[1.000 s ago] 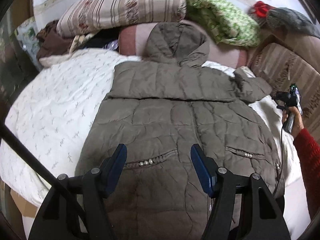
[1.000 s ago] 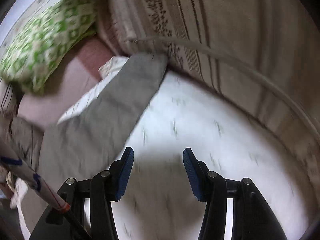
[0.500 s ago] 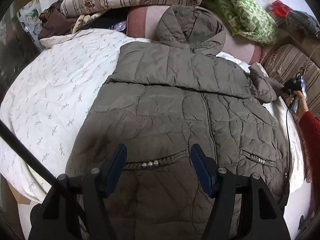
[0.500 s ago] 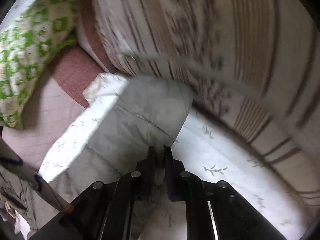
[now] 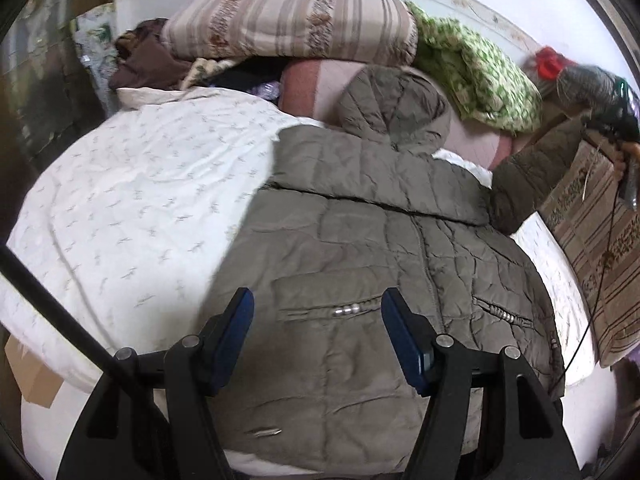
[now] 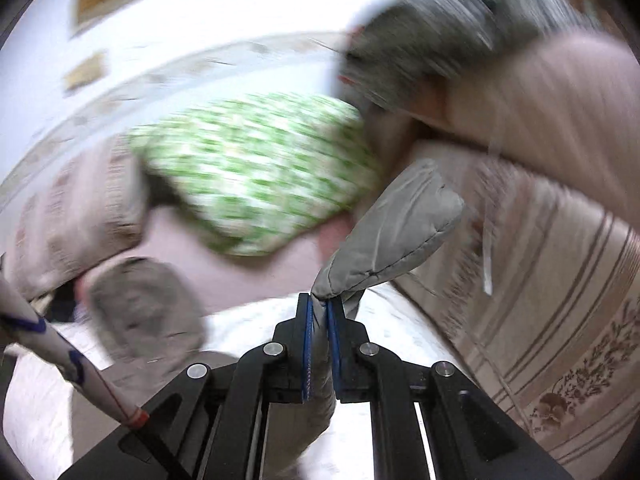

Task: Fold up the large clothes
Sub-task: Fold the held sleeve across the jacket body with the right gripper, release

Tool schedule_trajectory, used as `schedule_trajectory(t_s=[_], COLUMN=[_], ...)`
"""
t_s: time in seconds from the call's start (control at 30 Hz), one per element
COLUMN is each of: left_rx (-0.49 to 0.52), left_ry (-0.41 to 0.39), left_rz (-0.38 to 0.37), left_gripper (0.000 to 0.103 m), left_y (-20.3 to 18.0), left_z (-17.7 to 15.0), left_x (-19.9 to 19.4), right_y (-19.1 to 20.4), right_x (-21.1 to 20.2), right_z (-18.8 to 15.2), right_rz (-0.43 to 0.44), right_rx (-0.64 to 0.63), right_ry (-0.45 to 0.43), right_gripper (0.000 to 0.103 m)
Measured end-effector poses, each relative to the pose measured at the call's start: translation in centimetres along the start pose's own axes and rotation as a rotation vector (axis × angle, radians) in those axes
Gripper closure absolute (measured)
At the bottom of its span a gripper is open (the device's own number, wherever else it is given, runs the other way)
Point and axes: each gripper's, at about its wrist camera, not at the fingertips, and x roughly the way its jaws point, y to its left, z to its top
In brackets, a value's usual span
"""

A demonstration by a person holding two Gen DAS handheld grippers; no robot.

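A large olive-grey quilted hooded coat [image 5: 360, 240] lies front up on the bed, hood toward the pillows. My left gripper [image 5: 316, 320] is open and empty, hovering over the coat's lower front near a pocket. My right gripper [image 6: 319, 312] is shut on the coat's right sleeve [image 6: 396, 232] near the cuff and holds it lifted off the bed. In the left wrist view the raised sleeve [image 5: 528, 176] rises at the far right toward the right gripper [image 5: 612, 120]. The hood [image 6: 148, 312] shows blurred in the right wrist view.
The white patterned bedspread [image 5: 140, 200] lies left of the coat. A striped pillow [image 5: 292, 24], a green patterned blanket [image 5: 480, 68] and dark clothes [image 5: 148, 60] pile up at the head. A striped cushion [image 5: 600, 248] stands along the right side.
My right gripper shut on the sleeve cuff and has lifted it up off the bed. My left gripper has stayed open above the coat's lower front, shifting slightly.
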Motion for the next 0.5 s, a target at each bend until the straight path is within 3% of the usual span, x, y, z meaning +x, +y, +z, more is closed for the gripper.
schedule_trajectory(t_s=[0.13, 0.27, 0.5], left_rx=[-0.025, -0.050, -0.086], left_ry=[-0.034, -0.047, -0.065], left_rz=[0.033, 0.039, 0.083], left_gripper=[0.038, 0.038, 0.038], left_y=[2.0, 4.0, 7.3], left_z=[-0.6, -1.3, -2.8], left_x=[-1.9, -3.0, -4.0], right_y=[8.2, 16.1, 28.2], right_x=[-4.5, -5.6, -1.1], right_z=[-1.5, -5.5, -15.5], right_rz=[0.106, 0.192, 0.271], right_rx=[-0.101, -0.213, -0.400], right_ry=[-0.002, 0.040, 0.179], right_gripper=[0.095, 0.095, 0.095])
